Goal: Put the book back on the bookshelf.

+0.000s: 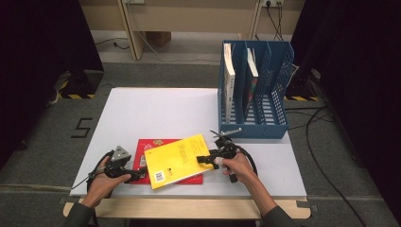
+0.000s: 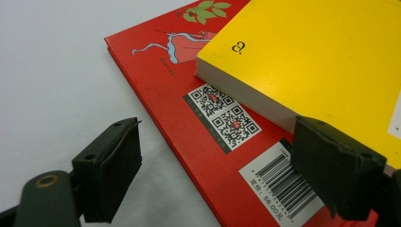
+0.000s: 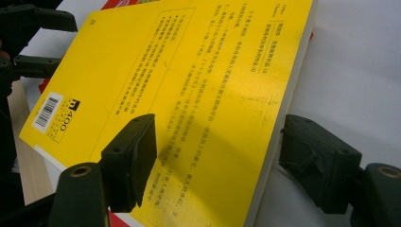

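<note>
Grey carpet and a dark curtain framed the white table [image 1: 156, 109] where I worked, and everything I say below is placed from the yellow book [image 1: 177, 161].

At that book's left, my left gripper [image 1: 137, 174] lay low on the table with its jaws spread and nothing pressed between them. In the left gripper view one jaw hung over bare table and the other stood just in front of the yellow book's near corner [image 2: 302, 61], above the barcode of the red book [image 2: 189, 118].

The red book [image 1: 146, 146] lay flat under the yellow one, showing past its left and near edges. The yellow book sat skewed on it, long axis running from near-left to far-right, its far-right corner pointing at the blue file rack.

At the yellow book's right edge, my right gripper [image 1: 207, 159] was the nearer one. Its jaws straddled that edge, one over the cover [image 3: 179, 94] and one outside over the table, open, the pads not yet pressing. I judged the grip would turn on that edge sitting squarely between them.

Beyond the book's far-right corner stood the blue file rack [image 1: 276, 80], two books [image 1: 229, 80] already upright in its left slots, the right slot free. Nothing lay between.
</note>
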`<state>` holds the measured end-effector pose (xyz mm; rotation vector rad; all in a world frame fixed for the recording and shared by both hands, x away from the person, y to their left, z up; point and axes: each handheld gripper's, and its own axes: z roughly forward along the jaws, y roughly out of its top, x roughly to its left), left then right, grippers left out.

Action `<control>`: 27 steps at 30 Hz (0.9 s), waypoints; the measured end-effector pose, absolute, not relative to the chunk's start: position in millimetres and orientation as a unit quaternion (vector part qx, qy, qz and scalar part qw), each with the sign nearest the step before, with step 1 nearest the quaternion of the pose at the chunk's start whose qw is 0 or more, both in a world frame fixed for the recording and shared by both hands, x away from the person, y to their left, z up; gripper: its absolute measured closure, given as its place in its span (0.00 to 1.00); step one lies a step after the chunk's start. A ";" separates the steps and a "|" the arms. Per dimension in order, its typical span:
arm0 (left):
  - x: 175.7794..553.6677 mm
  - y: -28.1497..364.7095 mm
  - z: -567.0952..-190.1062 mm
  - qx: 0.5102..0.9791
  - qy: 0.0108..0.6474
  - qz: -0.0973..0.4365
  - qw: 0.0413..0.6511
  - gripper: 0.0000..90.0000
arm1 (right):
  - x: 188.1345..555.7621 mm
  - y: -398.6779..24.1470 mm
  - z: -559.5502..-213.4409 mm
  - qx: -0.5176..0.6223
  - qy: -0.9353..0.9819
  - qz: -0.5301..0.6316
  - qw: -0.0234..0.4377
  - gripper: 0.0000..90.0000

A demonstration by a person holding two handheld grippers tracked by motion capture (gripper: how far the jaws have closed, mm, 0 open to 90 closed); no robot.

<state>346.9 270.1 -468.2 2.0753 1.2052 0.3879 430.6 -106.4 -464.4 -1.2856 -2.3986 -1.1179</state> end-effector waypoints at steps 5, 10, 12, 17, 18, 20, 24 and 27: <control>347.5 270.1 -468.6 0.799 0.467 0.150 0.348 0.17 | 431.1 -105.7 -465.0 -0.443 -0.806 -0.381 0.100 0.32; 348.0 270.4 -469.8 0.795 0.474 0.145 0.350 0.16 | 430.7 -109.4 -466.2 -0.473 -0.784 -0.389 0.102 0.46; 348.0 270.7 -469.8 0.795 0.474 0.142 0.351 0.16 | 431.1 -114.3 -466.4 -0.485 -0.769 -0.403 0.108 0.54; 348.2 270.6 -470.1 0.794 0.476 0.142 0.351 0.16 | 428.9 -119.3 -452.6 -0.475 -0.754 -0.437 0.123 0.55; 348.2 270.5 -470.3 0.794 0.475 0.143 0.352 0.16 | 428.6 -120.5 -446.9 -0.473 -0.746 -0.452 0.126 0.58; 347.5 269.7 -469.9 0.794 0.475 0.147 0.350 0.16 | 428.8 -121.7 -438.5 -0.466 -0.737 -0.473 0.128 0.61; 346.7 265.8 -469.5 0.795 0.470 0.152 0.351 0.17 | 430.6 -112.0 -429.3 -0.453 -0.740 -0.473 0.155 0.66; 346.7 266.1 -468.2 0.802 0.461 0.157 0.347 0.19 | 429.1 -98.2 -419.6 -0.425 -0.764 -0.460 0.155 0.70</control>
